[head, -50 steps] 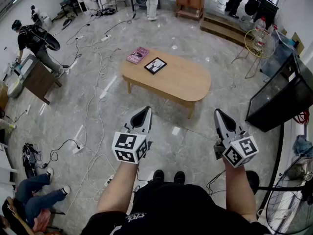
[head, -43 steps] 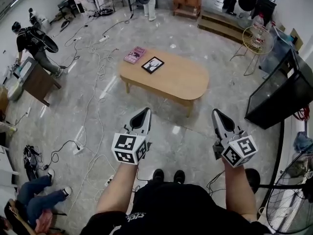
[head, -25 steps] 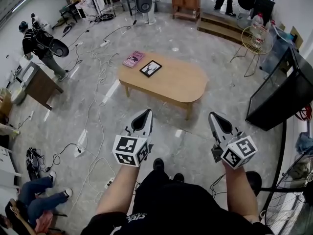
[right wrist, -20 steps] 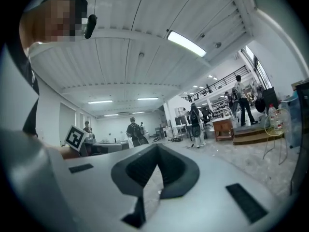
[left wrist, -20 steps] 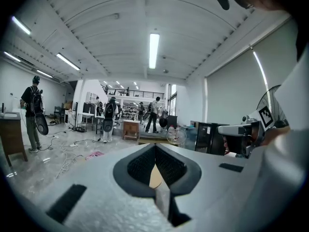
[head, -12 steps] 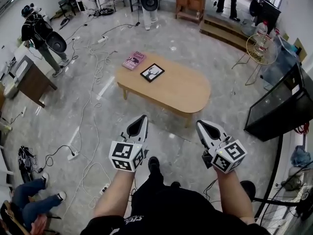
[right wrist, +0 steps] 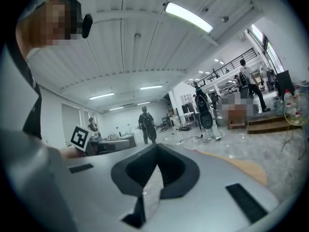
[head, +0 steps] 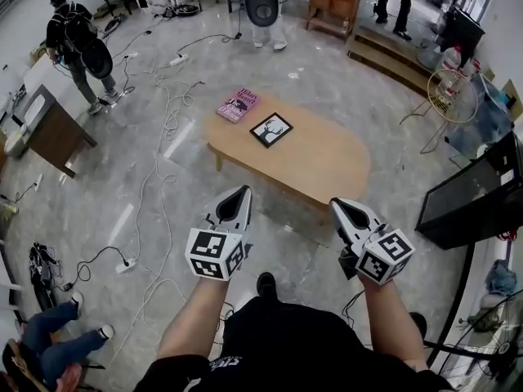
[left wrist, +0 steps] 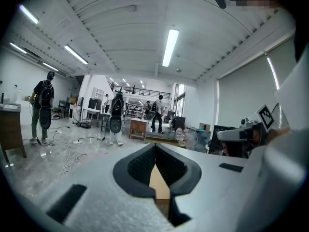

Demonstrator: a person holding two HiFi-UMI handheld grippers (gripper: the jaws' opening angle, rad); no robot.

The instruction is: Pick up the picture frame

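Both tools are riding level at waist height, pointing to 12 o'clock. I read that as a carry pose for the walk-in, not a reach. The left gripper (head: 235,198) is clenched on nothing: in the left gripper view its jaws are meeting at the tip (left wrist: 155,168), with only table wood showing through the notch. The right gripper (head: 340,208) is the same, pinched together and empty (right wrist: 153,170), with floor showing behind it. Keeping them closed makes sense to me while nothing is within reach.

The picture frame (head: 271,129) is lying flat, face up, on the wooden table (head: 327,166). It is near the table's 10 o'clock end, at about 12 o'clock from the left tool and well apart from both. A pink book (head: 238,104) is sitting just beside it at its 10 o'clock, hanging over the table edge. Lying flat like that, I'm expecting the frame to need an edge pinch, with the jaws spread first.

Against two seconds back, I'm seeing the table larger and lower in the head view, so the operator is closing in on it. The right tool's tip is now lining up with the near table edge, where before bare floor sat between them. The jaws are staying closed throughout. The frame and book are sitting as they were on the table. The bystander with the backpack (head: 73,35) at 10 o'clock is walking further off.
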